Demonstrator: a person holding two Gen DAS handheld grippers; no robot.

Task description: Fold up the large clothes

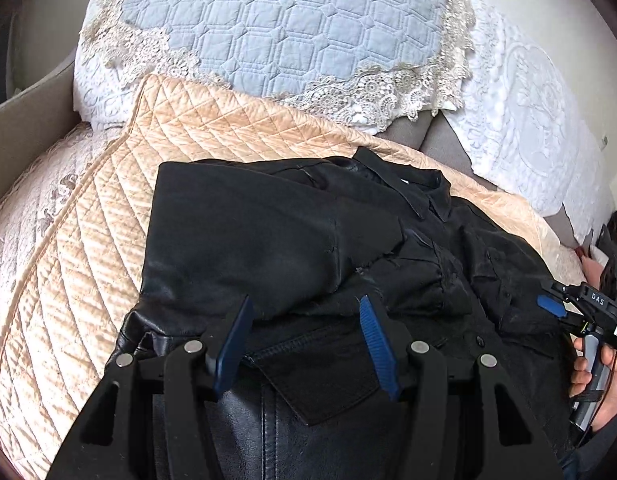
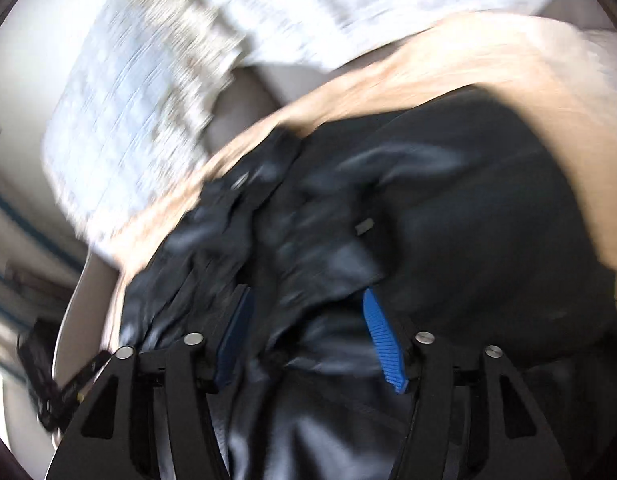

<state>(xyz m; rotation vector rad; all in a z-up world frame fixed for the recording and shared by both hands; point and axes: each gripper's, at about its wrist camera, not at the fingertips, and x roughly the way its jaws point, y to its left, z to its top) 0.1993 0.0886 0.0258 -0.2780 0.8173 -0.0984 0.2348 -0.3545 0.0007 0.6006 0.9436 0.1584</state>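
The black jacket (image 1: pixel 308 248) lies partly folded on the peach quilt (image 1: pixel 88 240), both grippers — left (image 1: pixel 304 340), right (image 2: pixel 308 340) — spread wide above its near hem and holding nothing, so the next move likely calls for pinching that hem to fold it toward the collar.

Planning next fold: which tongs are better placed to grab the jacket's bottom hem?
Probably left. The left tongs sit open and steady over the black jacket hem; the right tongs view is motion-blurred.
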